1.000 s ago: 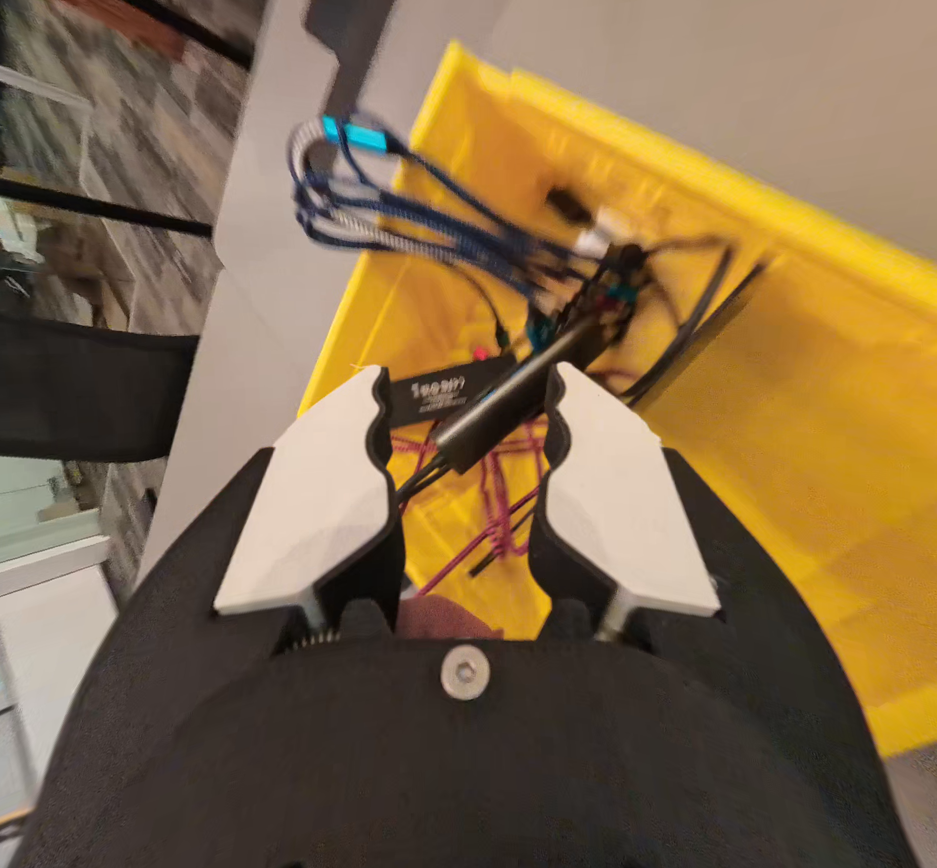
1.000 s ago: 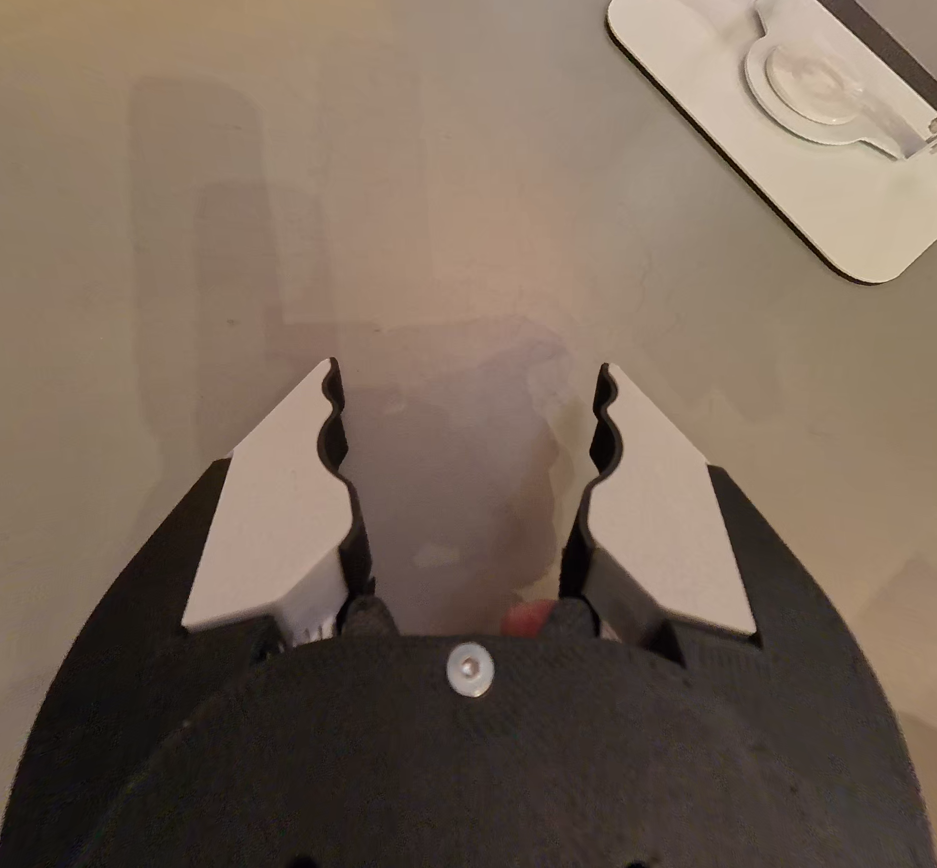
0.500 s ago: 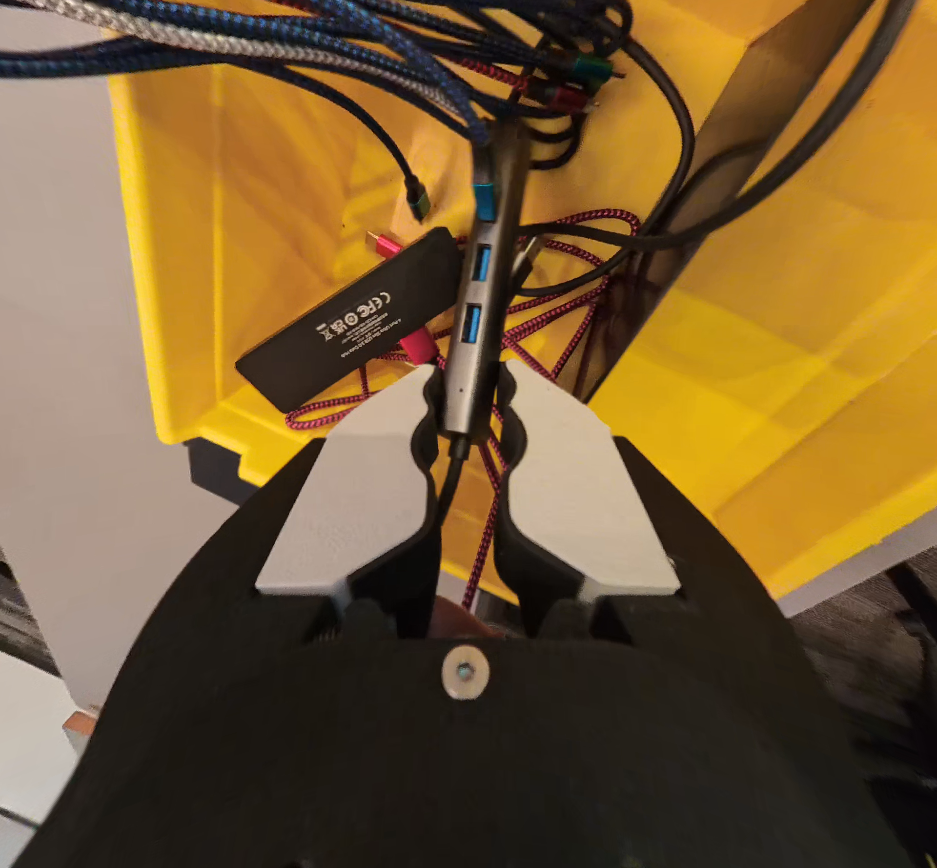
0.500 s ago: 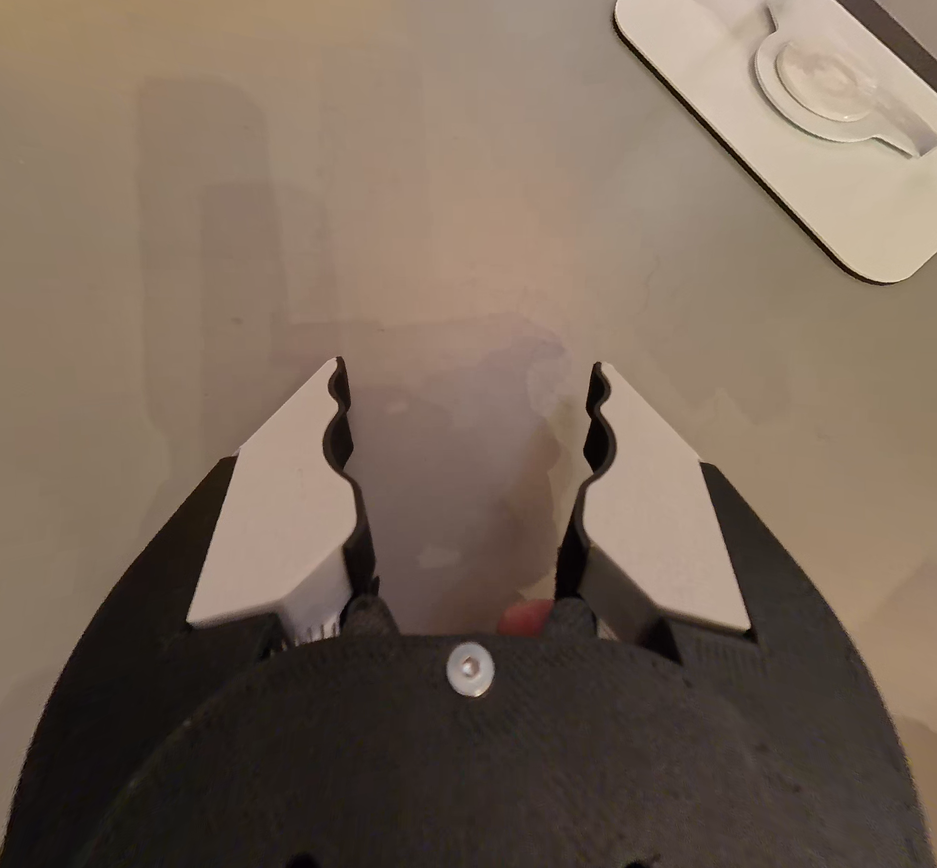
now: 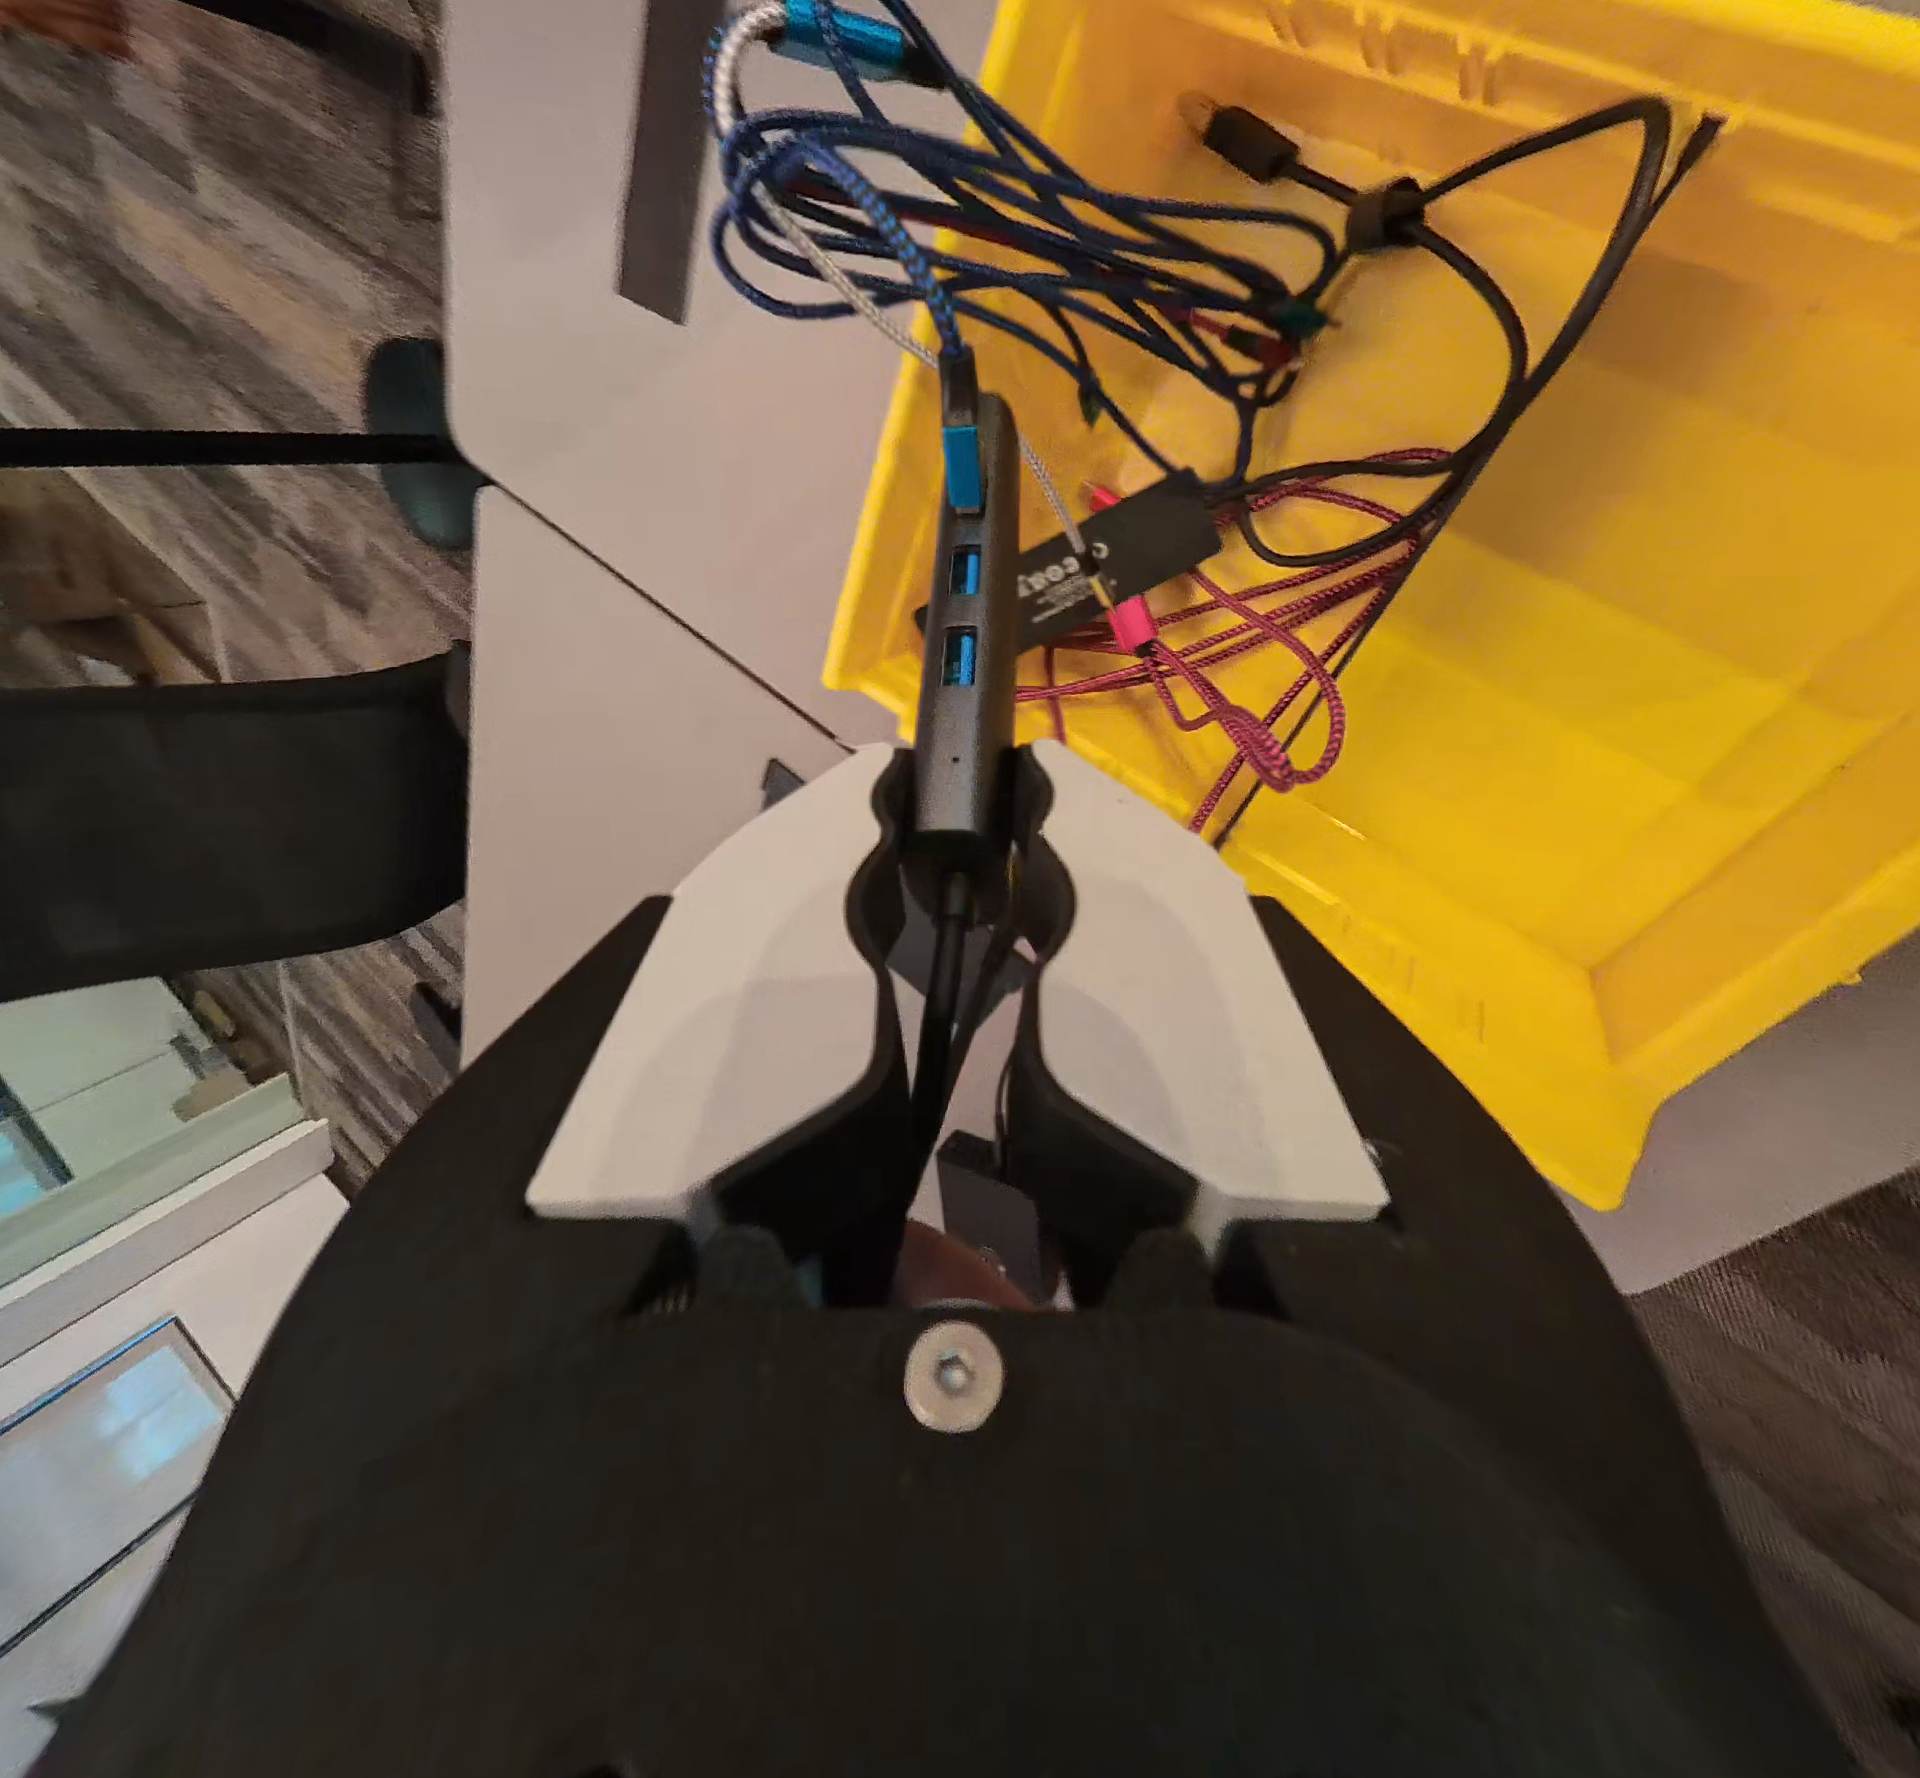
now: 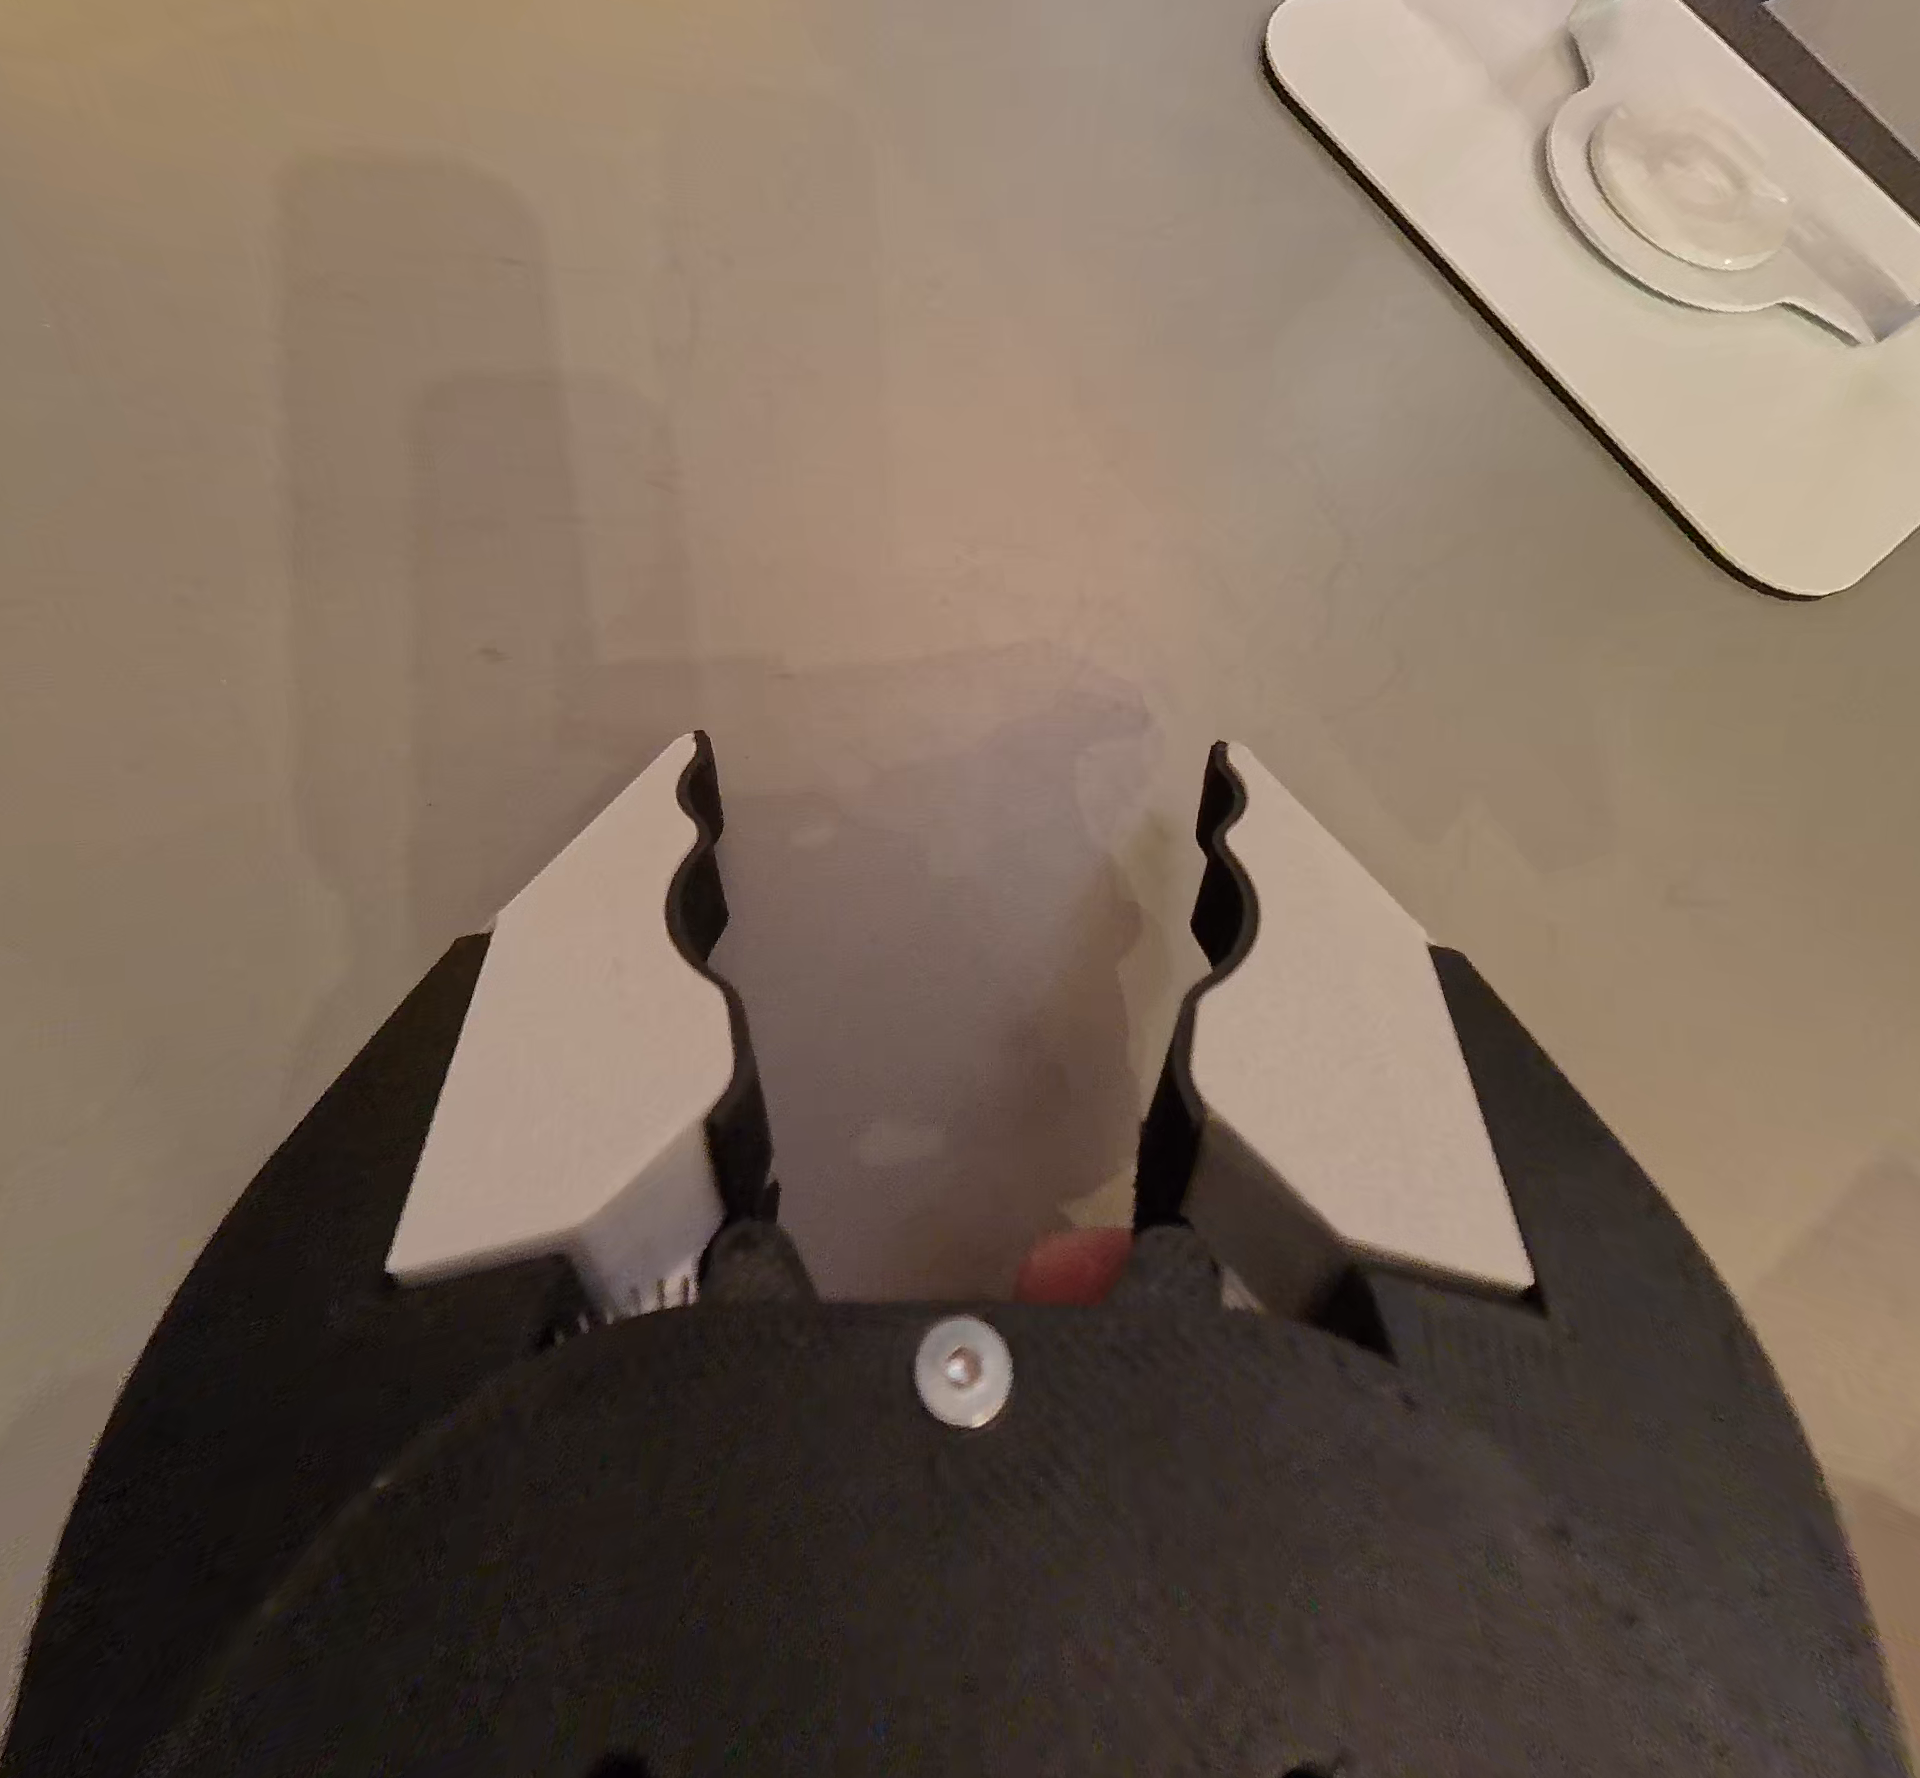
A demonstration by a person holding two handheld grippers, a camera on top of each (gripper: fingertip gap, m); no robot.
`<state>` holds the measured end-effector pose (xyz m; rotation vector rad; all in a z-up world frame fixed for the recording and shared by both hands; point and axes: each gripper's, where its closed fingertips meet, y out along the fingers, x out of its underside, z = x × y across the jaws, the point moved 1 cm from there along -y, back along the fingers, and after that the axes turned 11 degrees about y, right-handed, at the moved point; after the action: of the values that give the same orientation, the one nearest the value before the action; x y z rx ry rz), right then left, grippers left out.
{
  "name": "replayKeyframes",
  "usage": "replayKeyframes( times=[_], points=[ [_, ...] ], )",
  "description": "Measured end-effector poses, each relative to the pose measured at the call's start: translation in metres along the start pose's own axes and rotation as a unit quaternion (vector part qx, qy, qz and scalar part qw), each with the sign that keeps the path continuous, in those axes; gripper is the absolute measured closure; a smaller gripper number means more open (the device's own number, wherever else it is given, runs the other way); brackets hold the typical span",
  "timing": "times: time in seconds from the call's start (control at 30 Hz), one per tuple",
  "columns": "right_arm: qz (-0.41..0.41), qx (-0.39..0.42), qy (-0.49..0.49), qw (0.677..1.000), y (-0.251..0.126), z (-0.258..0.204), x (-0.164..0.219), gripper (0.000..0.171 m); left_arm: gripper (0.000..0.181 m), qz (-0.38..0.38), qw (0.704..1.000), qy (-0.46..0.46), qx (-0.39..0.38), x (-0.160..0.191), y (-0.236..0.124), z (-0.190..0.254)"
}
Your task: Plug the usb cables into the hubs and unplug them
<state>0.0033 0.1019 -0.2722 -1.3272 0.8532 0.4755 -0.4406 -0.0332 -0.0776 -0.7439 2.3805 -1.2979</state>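
In the left wrist view my left gripper [image 5: 956, 772] is shut on the near end of a slim grey USB hub [image 5: 961, 648], held up above the table beside the yellow bin [image 5: 1558, 585]. A blue-ended plug [image 5: 961, 471] sits in the hub's far port; two blue ports below it show bare. Blue braided cables [image 5: 935, 201] loop up from it. A black hub [image 5: 1127, 554] with a pink plug [image 5: 1127, 622] and maroon cable [image 5: 1278, 689] lies in the bin. In the right wrist view my right gripper [image 6: 961, 762] is open and empty over the bare table.
A white flat stand base [image 6: 1558, 294] with a metal bracket sits at the far right of the grey table [image 6: 831, 326]. Black cables [image 5: 1507, 294] trail in the bin. The table edge [image 5: 468, 585] and a dark chair [image 5: 208, 814] lie to the left. There is about 50 centimeters between the tips of the two grippers.
My left gripper closed on the grey hub and lifted it out of the bin, toward the table's left side, dragging the blue cables. The right gripper barely moved and stayed open.
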Motion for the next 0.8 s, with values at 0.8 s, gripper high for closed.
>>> replayKeyframes(
  times=[0.8],
  points=[
    [0.086, -0.010, -0.032, 0.996, -0.032, -0.009, -0.053, 0.096, 0.164, 0.091, 0.984, 0.148, -0.045, -0.148, -0.107, -0.018]
  ],
)
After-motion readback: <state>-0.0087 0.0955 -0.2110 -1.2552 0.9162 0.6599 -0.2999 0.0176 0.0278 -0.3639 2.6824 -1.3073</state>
